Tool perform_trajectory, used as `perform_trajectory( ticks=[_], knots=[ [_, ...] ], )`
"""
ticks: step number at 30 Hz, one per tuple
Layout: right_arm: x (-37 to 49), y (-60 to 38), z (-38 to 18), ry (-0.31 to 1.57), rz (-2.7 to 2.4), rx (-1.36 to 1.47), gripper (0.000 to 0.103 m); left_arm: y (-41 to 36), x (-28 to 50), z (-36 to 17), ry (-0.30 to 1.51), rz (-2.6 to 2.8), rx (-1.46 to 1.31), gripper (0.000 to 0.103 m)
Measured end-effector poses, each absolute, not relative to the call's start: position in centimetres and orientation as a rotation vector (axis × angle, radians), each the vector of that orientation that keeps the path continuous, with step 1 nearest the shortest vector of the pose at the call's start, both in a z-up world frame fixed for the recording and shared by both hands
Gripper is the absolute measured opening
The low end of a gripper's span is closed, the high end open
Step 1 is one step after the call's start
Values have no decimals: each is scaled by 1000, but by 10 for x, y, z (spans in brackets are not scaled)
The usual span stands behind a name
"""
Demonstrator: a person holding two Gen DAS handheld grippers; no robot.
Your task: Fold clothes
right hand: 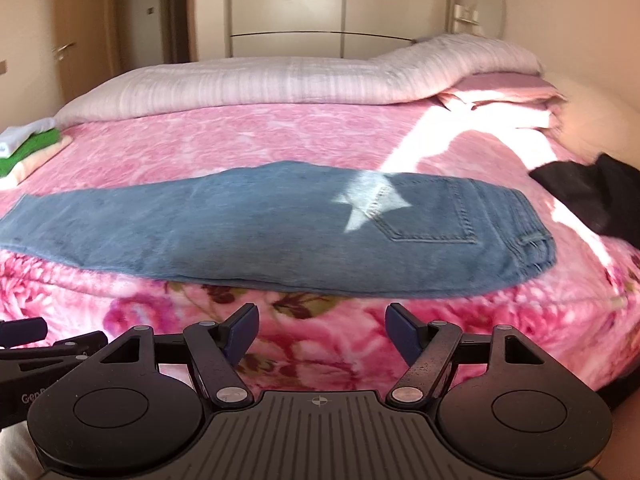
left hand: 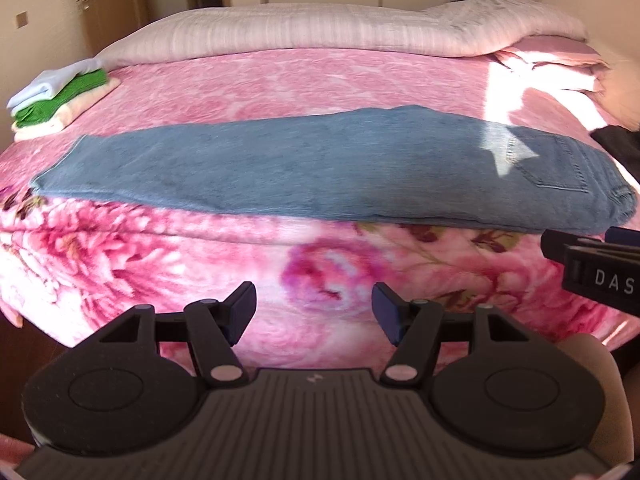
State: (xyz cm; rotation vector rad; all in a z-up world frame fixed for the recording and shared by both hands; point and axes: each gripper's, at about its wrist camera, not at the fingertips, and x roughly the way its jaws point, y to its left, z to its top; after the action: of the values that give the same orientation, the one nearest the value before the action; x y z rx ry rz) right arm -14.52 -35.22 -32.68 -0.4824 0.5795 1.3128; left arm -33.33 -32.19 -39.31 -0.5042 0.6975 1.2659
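Blue jeans (left hand: 320,168) lie flat along the near edge of the bed, folded lengthwise, leg hems to the left, waist and back pocket to the right; they also show in the right wrist view (right hand: 280,228). My left gripper (left hand: 314,312) is open and empty, held below and in front of the jeans' middle. My right gripper (right hand: 322,330) is open and empty, in front of the jeans near the waist end. The right gripper's body shows at the right edge of the left wrist view (left hand: 596,268).
The bed carries a pink floral blanket (left hand: 280,88). A stack of folded clothes, white, green and cream (left hand: 60,96), sits at the bed's far left. A dark garment (right hand: 592,196) lies at the right. A rolled pale duvet (left hand: 320,32) lies along the back.
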Motion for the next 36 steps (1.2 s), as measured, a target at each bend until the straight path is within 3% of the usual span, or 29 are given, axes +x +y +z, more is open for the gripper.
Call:
perform_trajectory(
  ticks=[17,36],
  knots=[
    [-194,-310,-354,578,1448,-600,73,-299,-402,-402,693,1473,-594,60],
    [-206,-296,-374,601,1460,-631,73,-288,-425,-410,672,1525,-591,61]
  ],
)
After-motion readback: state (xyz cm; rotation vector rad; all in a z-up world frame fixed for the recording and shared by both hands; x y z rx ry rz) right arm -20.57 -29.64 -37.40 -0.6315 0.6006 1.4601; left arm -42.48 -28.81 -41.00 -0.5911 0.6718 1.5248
